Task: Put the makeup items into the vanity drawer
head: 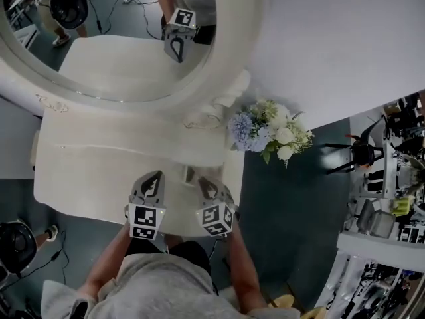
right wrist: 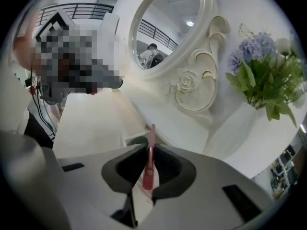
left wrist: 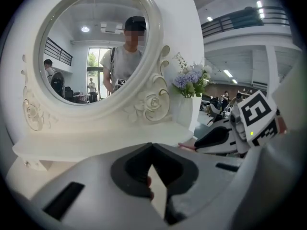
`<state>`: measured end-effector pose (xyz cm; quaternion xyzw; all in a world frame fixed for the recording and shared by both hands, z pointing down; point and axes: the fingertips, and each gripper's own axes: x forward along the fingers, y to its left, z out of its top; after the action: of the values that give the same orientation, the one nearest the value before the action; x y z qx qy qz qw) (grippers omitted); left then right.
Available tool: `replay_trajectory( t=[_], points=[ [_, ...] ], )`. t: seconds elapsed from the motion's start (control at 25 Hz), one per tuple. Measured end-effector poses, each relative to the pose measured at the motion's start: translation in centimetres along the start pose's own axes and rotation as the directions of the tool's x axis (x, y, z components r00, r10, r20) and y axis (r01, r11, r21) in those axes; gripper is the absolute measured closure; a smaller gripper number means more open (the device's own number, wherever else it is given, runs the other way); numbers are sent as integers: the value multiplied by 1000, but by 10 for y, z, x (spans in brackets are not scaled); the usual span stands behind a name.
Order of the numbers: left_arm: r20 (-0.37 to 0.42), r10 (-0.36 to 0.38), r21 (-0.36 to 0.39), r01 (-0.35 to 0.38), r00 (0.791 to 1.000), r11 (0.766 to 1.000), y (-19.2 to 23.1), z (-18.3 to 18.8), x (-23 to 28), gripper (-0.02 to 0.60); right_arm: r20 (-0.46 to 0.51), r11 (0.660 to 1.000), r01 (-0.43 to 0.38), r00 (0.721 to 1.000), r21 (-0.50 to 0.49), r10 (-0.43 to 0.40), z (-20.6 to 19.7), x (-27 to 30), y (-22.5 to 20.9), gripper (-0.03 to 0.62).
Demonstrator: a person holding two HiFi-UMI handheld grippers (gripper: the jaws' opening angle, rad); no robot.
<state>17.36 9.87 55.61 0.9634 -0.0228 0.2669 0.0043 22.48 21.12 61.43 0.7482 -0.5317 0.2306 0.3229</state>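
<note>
Left gripper [left wrist: 152, 144]: fingers clenched together, nothing between them. Right gripper [right wrist: 149, 150]: fingers clamped on a thin pink stick [right wrist: 152, 135]. The stick runs lengthwise through the gap and its tip pokes out past the fingertips. The pads press both of its sides.

Both grippers sit side by side over the near edge of the white vanity table [head: 86, 171], left one a bit apart from the right. Bare tabletop lies ahead of the left fingertips. Just past the right fingertips, under the stick's tip, is a small white boxy rim [right wrist: 130, 139]; can't tell if it's the drawer. The oval mirror [head: 229, 72] stands well beyond both sets of fingertips. The flowers [head: 269, 130] are ahead and off to the right of the right fingers.
</note>
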Motion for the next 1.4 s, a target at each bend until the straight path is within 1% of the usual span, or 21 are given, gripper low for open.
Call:
replay_trajectory(
  t=[0.2,0.36,0.4,0.48,0.52,0.56,1.0,1.24,1.4],
  points=[
    [-1,31,-14,-31,1000,999,2,-2,-4,580,-18,999,-23,1000,-46,22,-5,4,1,534],
    [-4,44,-19,-44,999,999,0,-4,-5,580,-16,1000,-17,1000,-26,16,-8,5,-3,530],
    [-5,47,-19,-47,999,999,0,-4,-6,580,-10,1000,-21,1000,-11,21,-8,4,-3,508],
    [-4,50,-20,-50,999,999,-1,-4,-6,580,7,999,-30,1000,28,30,-7,3,-3,428],
    [-3,51,-21,-51,999,998,-2,-4,-7,580,16,998,-32,999,48,31,-6,2,-4,405],
    [-1,51,-21,-51,999,998,-3,-3,-7,580,23,997,-30,999,64,29,-6,1,-5,396],
    [36,63,-2,-63,997,998,-2,10,-18,580,86,991,9,996,136,-21,12,-13,-9,393],
    [72,67,7,-68,995,998,5,24,-29,580,145,981,44,987,190,-72,37,-26,-12,393],
    [94,67,15,-69,993,998,12,32,-37,580,207,964,51,972,262,-108,61,-38,-11,393]
  ],
)
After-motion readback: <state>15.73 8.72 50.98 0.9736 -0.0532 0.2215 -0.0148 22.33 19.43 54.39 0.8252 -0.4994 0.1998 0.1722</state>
